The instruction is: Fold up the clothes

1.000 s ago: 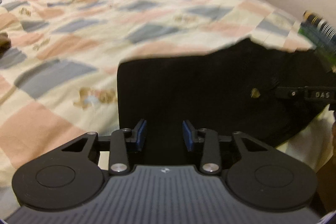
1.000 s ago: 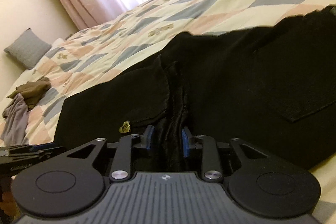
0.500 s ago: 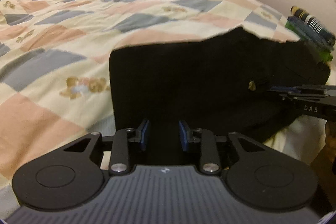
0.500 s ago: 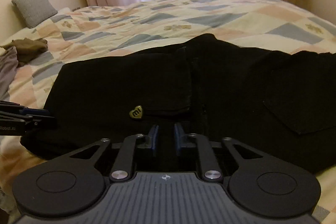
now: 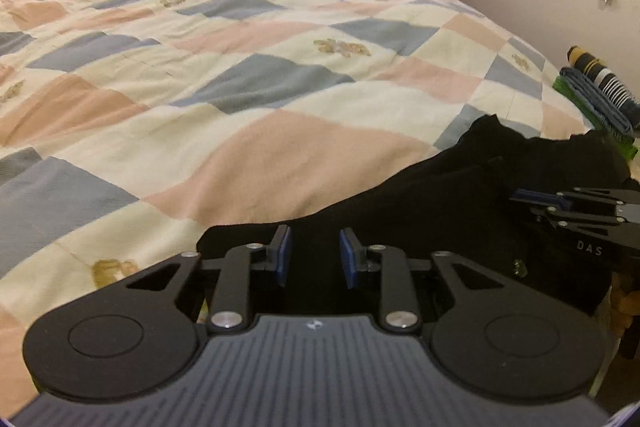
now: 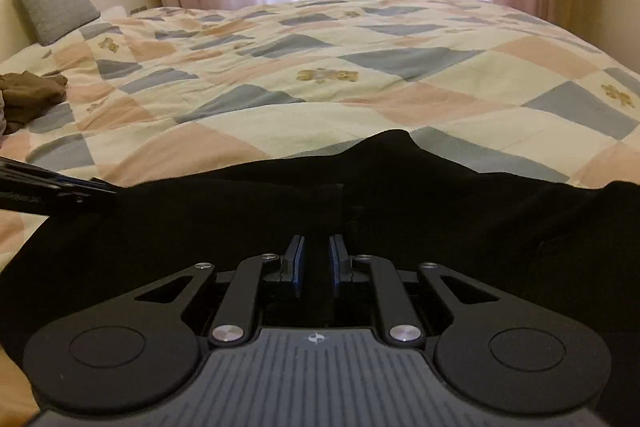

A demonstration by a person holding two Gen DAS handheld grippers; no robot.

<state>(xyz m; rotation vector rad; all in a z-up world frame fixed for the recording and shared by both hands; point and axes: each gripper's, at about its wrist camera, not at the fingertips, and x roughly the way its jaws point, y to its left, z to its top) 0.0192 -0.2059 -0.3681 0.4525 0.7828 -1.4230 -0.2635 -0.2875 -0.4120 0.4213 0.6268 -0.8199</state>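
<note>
Left claw (image 5: pixel 312 253) and right claw (image 6: pixel 316 259) angled downward, each pinched on black fabric garment (image 6: pixel 440 211), patchwork quilted bed (image 5: pixel 280 87) left bare beyond garment's far edge.

Black garment (image 5: pixel 460 211), pastel patchwork quilt (image 5: pixel 280 87)

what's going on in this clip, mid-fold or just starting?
Mid-fold, it looks like. A person works two handheld grippers on a black garment lying on a patchwork quilt. The left gripper and the right gripper both sit at the garment's near edge with black cloth between their fingers; whether they pinch it is hard to tell against the dark fabric. Folded clothes are stacked at the bed's right edge, and a brown garment lies loose.
</note>
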